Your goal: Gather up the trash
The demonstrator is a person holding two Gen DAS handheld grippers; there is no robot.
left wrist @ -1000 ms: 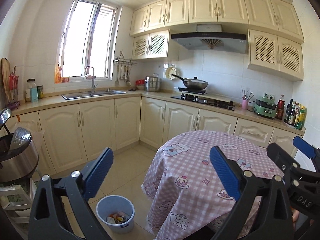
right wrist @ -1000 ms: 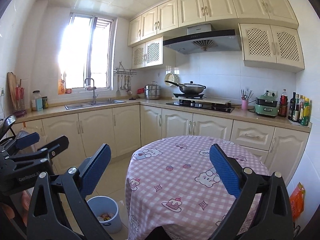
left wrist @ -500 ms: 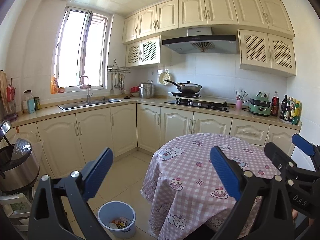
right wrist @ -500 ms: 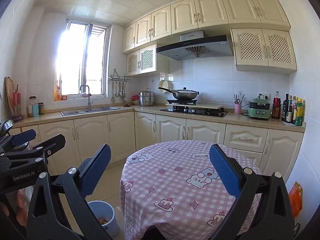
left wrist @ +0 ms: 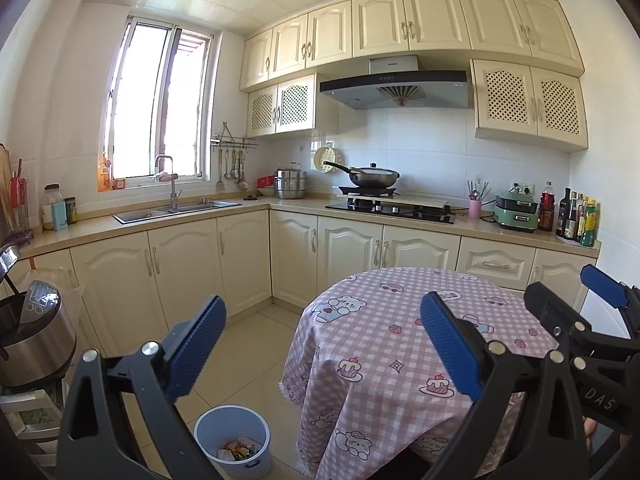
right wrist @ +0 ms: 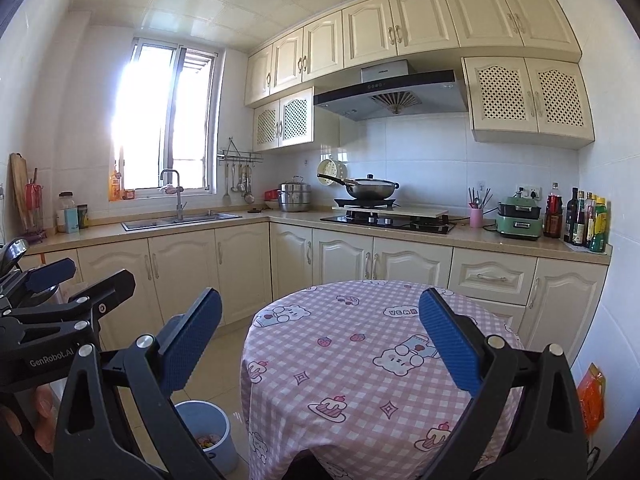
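Observation:
A pale blue trash bin (left wrist: 234,440) stands on the floor left of the round table and holds several wrappers (left wrist: 239,449); it also shows in the right wrist view (right wrist: 208,432). The table wears a pink checked cloth (left wrist: 400,344) with nothing lying on it. My left gripper (left wrist: 322,344) is open and empty, held high above the floor and table edge. My right gripper (right wrist: 320,340) is open and empty above the table (right wrist: 360,360). Each gripper shows at the edge of the other's view.
Cream cabinets and a counter (left wrist: 280,204) run along the far walls, with a sink (left wrist: 176,210), a wok on the hob (left wrist: 374,178) and bottles (left wrist: 576,218). A rice cooker (left wrist: 32,340) stands at the left. An orange bag (right wrist: 592,400) hangs at the right.
Both grippers have lifted and tilted up a little, so the table and bin sit lower in view. Both stay open and empty.

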